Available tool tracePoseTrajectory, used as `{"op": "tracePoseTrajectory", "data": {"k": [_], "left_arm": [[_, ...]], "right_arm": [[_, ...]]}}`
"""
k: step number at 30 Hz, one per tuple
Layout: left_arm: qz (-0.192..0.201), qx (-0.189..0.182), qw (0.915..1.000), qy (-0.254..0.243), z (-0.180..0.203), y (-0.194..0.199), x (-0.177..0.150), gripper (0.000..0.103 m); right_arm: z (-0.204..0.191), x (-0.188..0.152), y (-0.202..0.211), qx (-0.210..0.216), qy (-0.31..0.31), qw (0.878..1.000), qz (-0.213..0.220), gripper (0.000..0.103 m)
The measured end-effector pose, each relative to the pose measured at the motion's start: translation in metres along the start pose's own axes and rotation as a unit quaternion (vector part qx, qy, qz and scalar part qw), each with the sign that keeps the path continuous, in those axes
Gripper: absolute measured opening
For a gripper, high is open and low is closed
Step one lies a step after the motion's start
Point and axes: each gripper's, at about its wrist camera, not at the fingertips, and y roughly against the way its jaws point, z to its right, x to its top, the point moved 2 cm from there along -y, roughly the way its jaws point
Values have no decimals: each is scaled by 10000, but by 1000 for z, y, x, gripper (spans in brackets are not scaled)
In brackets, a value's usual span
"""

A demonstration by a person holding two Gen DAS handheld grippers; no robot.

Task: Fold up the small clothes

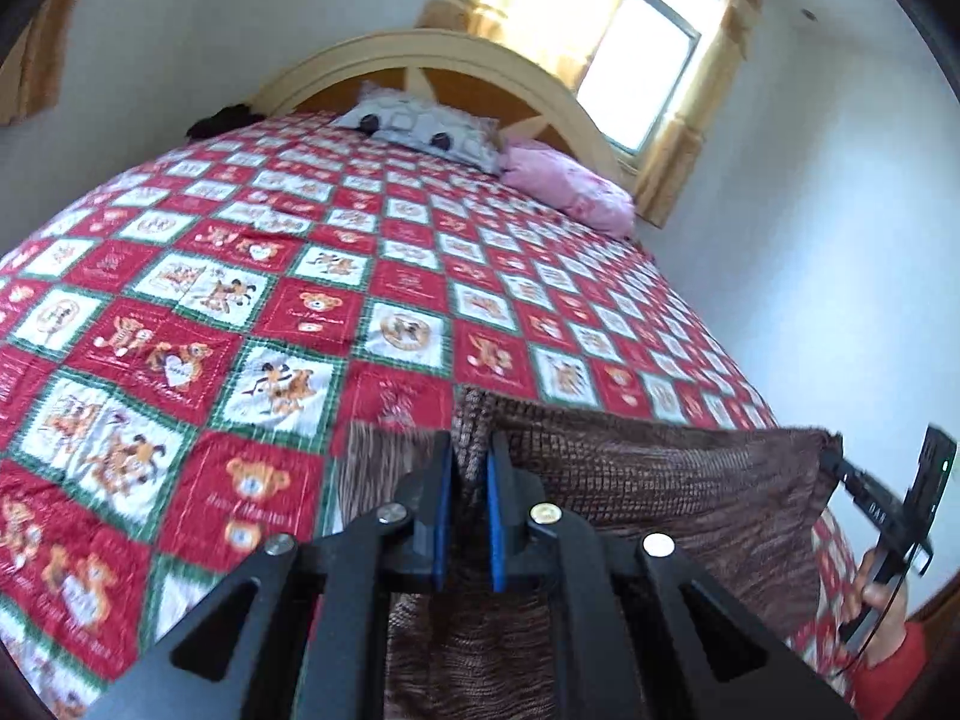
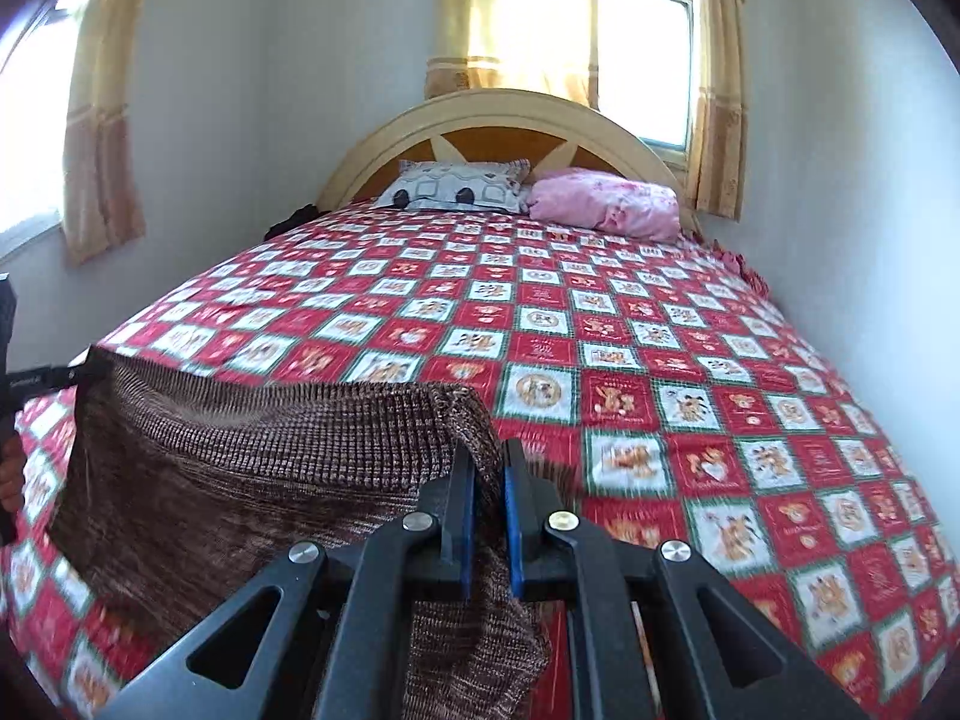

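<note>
left gripper [image 1: 470,450] and right gripper [image 2: 487,456] each pinch the brown knit cloth [image 1: 660,480] above the bed [image 1: 360,276]; its lower part is cut off.

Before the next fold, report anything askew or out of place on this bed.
Nothing looks damaged or spilled. The brown knit garment hangs stretched between the left claw and right claw. One dark bundle sits at the bedspread's far left corner; unclear what it is.

A brown knit garment [image 2: 240,456] hangs stretched wide above the bed, pinched at both upper corners.
</note>
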Motion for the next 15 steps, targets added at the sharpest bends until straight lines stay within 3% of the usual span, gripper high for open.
{"op": "tracePoseTrajectory", "data": {"k": [5,9,12,15], "left_arm": [[-65,377,9991,195,-12,-54,6,10],[-422,815,9953,326,-28,-102,-8,10],[-505,846,9938,514,-37,-113,-14,10],[-533,1036,9924,385,-35,-114,-15,12]], "right_arm": [[13,-1,-68,-247,-248,9992,-213,8],[20,-24,-127,-313,-484,9958,-708,8],[23,-38,-148,-311,-607,9928,-986,8],[26,-45,-157,-402,-648,9900,-1183,8]]}}
